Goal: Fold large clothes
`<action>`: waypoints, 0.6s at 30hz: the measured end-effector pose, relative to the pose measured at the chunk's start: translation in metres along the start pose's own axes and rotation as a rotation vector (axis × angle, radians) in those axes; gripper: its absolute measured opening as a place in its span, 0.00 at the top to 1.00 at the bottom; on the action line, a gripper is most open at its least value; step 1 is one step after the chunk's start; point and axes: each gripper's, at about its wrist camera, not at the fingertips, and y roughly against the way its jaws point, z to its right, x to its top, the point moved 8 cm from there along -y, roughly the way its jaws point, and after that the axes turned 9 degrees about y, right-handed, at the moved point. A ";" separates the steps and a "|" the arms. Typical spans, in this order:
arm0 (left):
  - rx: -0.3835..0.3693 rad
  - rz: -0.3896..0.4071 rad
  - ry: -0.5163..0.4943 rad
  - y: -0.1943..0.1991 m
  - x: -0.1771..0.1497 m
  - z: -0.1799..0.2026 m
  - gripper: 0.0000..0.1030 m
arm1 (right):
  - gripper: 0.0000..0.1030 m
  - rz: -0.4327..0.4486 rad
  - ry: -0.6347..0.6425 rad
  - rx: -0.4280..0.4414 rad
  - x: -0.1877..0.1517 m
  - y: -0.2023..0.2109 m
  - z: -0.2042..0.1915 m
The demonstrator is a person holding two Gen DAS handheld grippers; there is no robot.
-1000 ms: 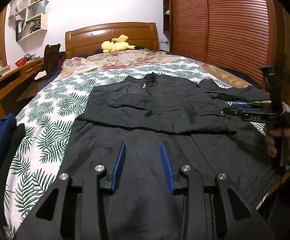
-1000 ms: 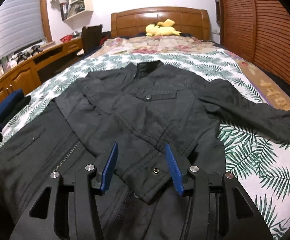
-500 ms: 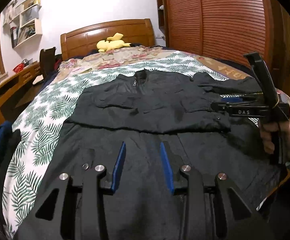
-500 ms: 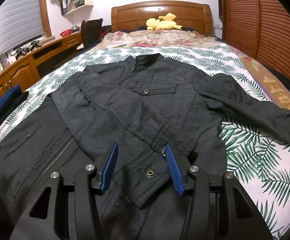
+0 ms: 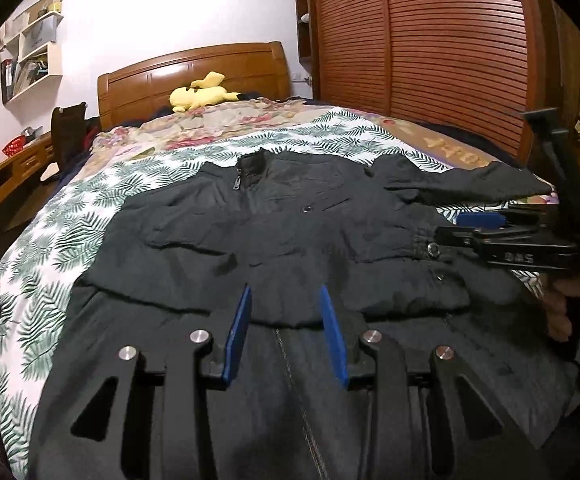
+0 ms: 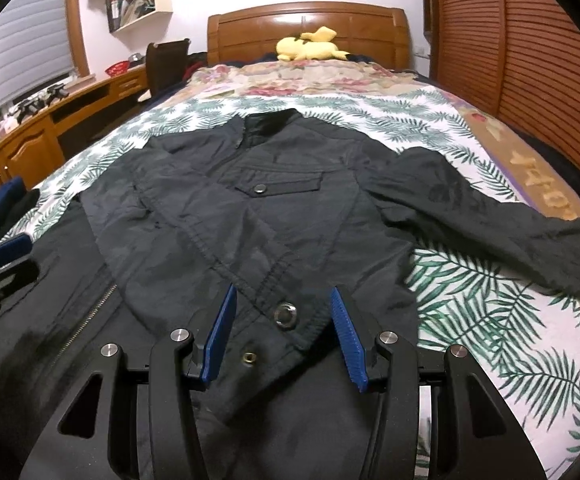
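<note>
- Jacket (image 6: 273, 208): black, spread front-up on bed (image 6: 470, 152), collar toward headboard; one sleeve (image 6: 502, 236) lies out over the leaf-print sheet. A second dark garment (image 5: 290, 420) underlies its hem.
- Handling: judged soft, limp and moderately heavy; thin fabric likely to slide and sag when lifted.
- Hold points: hem corners, near the snap (image 6: 285, 316), or cuff.
- Left gripper (image 5: 285, 320): jaws apart, nothing between.
- Right gripper (image 6: 285, 320): jaws apart, straddling the hem, not pinching.

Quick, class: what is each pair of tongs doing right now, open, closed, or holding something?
Left tongs: open, nothing gripped, over the black jacket.
Right tongs: open, nothing gripped, either side of the jacket's hem corner.
</note>
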 end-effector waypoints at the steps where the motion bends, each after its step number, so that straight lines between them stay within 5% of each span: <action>1: -0.005 -0.003 0.003 -0.007 0.000 0.001 0.67 | 0.52 0.003 -0.003 -0.002 -0.001 0.002 0.002; 16: -0.042 -0.008 0.093 -0.031 -0.015 -0.011 0.67 | 0.51 0.064 0.002 -0.061 -0.014 0.049 0.037; 18: -0.048 -0.007 0.103 -0.030 -0.015 -0.012 0.67 | 0.37 0.084 0.002 -0.100 -0.014 0.060 0.051</action>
